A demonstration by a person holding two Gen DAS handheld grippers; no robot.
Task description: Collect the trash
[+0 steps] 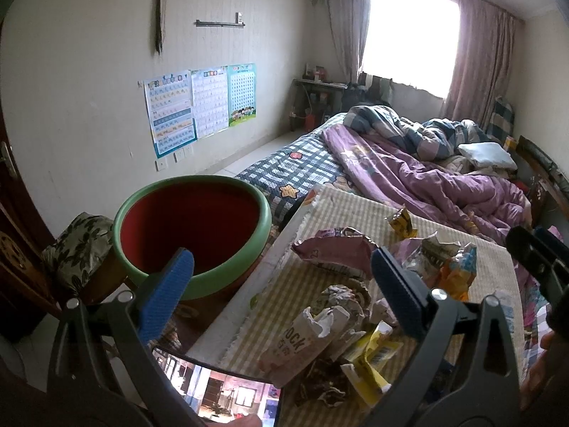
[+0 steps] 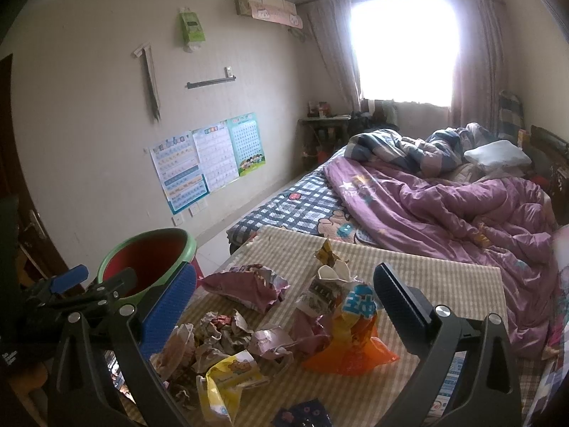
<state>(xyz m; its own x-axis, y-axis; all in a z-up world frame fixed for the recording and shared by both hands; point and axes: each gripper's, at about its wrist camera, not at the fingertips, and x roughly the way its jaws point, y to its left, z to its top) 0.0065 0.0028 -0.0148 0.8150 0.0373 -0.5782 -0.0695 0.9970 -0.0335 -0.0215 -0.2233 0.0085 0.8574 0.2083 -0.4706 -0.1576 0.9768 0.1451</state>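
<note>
We judge the job barely begun. The wrappers [image 2: 256,323] lie heaped on the checked mat [image 2: 444,277], right ahead of and below both sets of fingers, and what we can see of the bin [image 1: 192,235] holds nothing; its bottom is hidden from us. The bin stands off the mat's edge, ahead and to the left of the left gripper [image 1: 284,277]. The pink packet [image 1: 330,252] lies just beyond the left gripper's fingers, and the orange bag [image 2: 352,341] sits between the right gripper's [image 2: 284,295] fingers, lower down. Both grippers hover above the pile, tilted a little downward, fingers spread wide and gripping nothing. The whole heap is left to move into the bin.
</note>
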